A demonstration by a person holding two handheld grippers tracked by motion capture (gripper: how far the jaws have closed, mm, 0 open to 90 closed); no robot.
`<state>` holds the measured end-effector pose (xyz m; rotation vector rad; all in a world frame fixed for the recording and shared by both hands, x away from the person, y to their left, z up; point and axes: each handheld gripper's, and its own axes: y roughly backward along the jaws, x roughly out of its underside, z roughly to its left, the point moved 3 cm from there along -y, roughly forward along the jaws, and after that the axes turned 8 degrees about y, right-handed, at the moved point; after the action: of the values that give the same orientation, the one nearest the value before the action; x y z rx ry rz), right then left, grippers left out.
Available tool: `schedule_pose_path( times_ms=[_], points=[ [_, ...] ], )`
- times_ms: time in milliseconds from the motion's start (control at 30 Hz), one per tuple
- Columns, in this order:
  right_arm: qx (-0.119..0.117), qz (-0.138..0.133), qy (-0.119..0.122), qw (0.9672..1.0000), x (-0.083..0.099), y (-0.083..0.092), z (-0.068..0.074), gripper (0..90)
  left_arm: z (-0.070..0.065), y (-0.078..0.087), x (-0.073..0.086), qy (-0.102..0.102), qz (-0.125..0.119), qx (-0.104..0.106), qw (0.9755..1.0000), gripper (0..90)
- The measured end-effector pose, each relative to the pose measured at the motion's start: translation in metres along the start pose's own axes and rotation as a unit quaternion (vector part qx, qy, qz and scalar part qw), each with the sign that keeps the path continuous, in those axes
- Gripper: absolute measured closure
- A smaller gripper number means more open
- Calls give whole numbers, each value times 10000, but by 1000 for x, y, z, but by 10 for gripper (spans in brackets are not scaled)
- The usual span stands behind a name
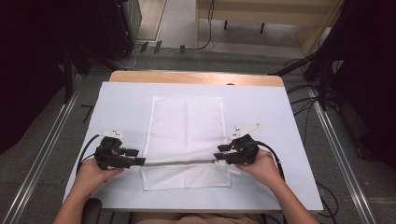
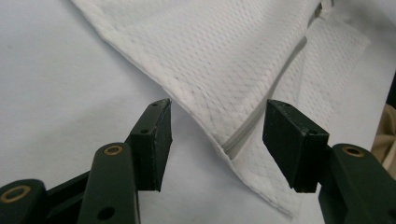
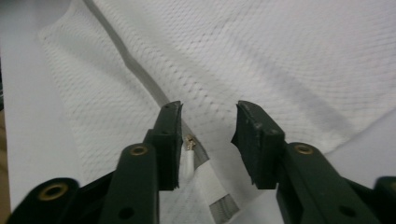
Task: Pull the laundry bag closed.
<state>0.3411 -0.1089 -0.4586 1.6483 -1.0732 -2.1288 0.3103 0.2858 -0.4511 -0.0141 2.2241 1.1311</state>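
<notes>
Slippage threatens: left gripper gapes around the white mesh zippered laundry bag's seam; right gripper, open, has the metal zipper pull beside one finger.

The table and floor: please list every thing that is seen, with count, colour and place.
Mesh bag: one, white, flat on the middle of the sheet, its length running away from the person.
Zipper: one, grey, across the bag near its near end.
Zipper pull: one, white with a metal slider, by the right gripper's jaws.
Sheet: one, white, covering most of the table.
Table: one, wooden, bare strip at the far edge.
Cables: several, black, on the floor right of the table.
Left gripper: one, black, open, at the bag's left edge.
Right gripper: one, black, open, at the right edge.
</notes>
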Motion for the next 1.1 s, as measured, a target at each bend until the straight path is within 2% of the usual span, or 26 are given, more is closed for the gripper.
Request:
schedule_pose_path(
  times_ms=[133, 267, 433, 533, 567, 633, 933, 1100],
  points=[
    [282, -137, -50, 9995, 2, 8, -9, 463, 4, 6, -2, 8, -323, -215, 9992, 359],
    [421, -233, -194, 9987, 4, 14, -16, 449, 10, 10, -2, -2, -530, -444, 9976, 341],
    [680, -437, -406, 9959, 9, 28, -28, 394, 14, 14, -2, 60, -663, -553, 9962, 337],
    [880, -518, -445, 9938, 14, 36, -34, 358, 18, 15, -1, 123, -665, -642, 9956, 338],
    [996, -556, -535, 9920, 18, 41, -38, 350, 19, 15, -1, 127, -675, -676, 9953, 337],
    [1040, -580, -550, 9914, 20, 44, -40, 345, 21, 17, -1, 175, -700, -729, 9947, 337],
    [1335, -695, -995, 9836, 35, 55, -59, 297, 31, 20, 0, 356, -766, -928, 9921, 319],
    [1389, -661, -1053, 9825, 37, 53, -62, 286, 34, 21, 1, 407, -788, -995, 9911, 314]
  ],
)
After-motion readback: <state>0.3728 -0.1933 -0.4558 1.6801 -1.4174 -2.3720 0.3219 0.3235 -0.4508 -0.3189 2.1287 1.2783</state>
